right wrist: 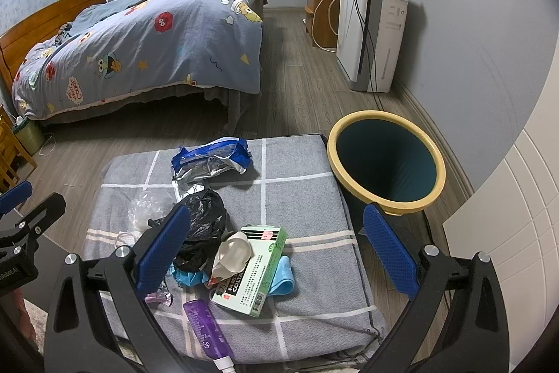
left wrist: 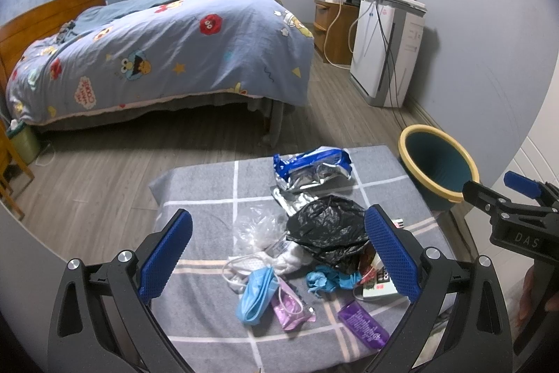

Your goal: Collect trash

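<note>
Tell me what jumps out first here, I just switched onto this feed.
A heap of trash sits on the grey checked cushion: a black plastic bag, a blue foil wrapper behind it, a green medicine box nearer. The yellow-rimmed bin stands right of the cushion, looking empty. Both claws hover open.

On the cushion (right wrist: 307, 198) lie one blue foil wrapper (right wrist: 213, 158), one black plastic bag (right wrist: 204, 215), one green box (right wrist: 256, 268), one blue face mask (left wrist: 256, 294), two purple packets (left wrist: 363, 324), beside one bin (right wrist: 386, 159)

Bin (right wrist: 386, 159) mouth unobstructed — litter crowds the cushion's (right wrist: 307, 194) left.
</note>
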The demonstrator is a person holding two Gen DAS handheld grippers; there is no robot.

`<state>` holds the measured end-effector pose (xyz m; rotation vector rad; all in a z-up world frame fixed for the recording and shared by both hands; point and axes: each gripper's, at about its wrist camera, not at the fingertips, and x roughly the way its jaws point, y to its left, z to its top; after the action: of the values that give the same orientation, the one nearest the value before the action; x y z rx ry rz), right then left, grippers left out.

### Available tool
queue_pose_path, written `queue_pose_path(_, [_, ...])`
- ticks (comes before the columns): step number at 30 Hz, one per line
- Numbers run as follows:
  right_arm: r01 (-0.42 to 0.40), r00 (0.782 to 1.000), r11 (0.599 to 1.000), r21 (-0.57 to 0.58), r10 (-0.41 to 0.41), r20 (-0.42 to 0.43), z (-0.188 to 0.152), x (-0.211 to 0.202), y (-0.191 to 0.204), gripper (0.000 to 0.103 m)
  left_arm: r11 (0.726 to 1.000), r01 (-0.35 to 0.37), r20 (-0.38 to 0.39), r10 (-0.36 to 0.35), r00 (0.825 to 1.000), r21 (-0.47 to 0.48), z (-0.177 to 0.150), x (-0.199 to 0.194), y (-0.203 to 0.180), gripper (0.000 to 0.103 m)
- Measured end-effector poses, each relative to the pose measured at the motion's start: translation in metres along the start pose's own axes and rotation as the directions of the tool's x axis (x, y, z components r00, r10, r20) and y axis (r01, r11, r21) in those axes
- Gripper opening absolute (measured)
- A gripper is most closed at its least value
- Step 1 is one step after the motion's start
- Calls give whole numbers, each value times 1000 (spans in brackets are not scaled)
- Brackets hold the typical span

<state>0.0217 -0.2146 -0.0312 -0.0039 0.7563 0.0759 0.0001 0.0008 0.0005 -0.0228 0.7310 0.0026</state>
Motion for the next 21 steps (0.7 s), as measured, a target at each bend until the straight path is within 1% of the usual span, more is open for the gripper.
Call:
queue_pose_path(17, [2, 1000, 1000, -3, -2, -4, -1, 1, 0, 98, 1000, 2, -4, -2, 1000, -4, 1, 2, 0, 98])
queue_pose_path(21, [-7, 1000, 1000, -3, 7, -10, -2, 3, -3, 98, 1000, -15, 9, 15, 1000, 3, 0, 1, -3, 98])
